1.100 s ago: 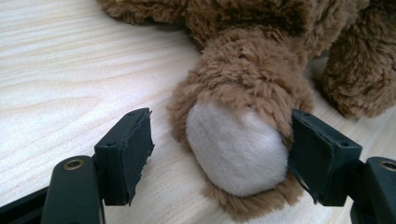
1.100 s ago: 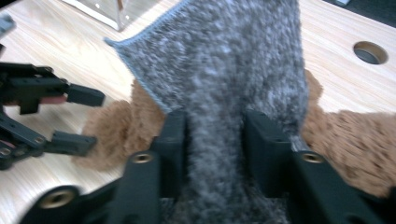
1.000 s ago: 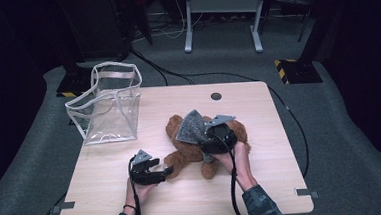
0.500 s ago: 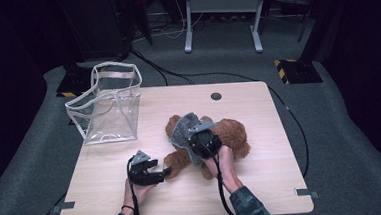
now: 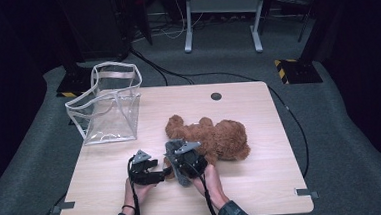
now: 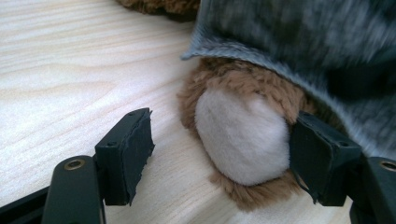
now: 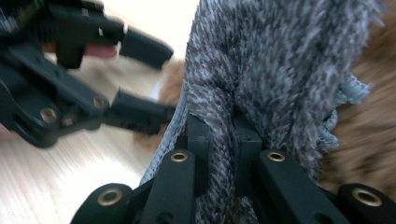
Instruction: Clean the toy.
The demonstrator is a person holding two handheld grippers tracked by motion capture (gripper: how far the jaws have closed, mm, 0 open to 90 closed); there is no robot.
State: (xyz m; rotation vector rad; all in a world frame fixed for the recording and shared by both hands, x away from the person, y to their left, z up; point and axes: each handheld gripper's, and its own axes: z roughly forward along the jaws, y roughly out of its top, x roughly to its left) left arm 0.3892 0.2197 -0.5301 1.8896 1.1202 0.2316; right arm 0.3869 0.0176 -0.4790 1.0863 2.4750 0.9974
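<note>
Right gripper view: grey cloth (image 7: 261, 84) pinched between the jaws.

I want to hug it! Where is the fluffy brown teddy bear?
In the high view the fluffy brown teddy bear lies mid-table, right of the clear plastic bag, with a grey knitted cloth over its near end.

Light wooden table (image 5: 263, 183) on grey carpet (image 5: 341, 143); dark room, metal stand (image 5: 221, 5) behind
</note>
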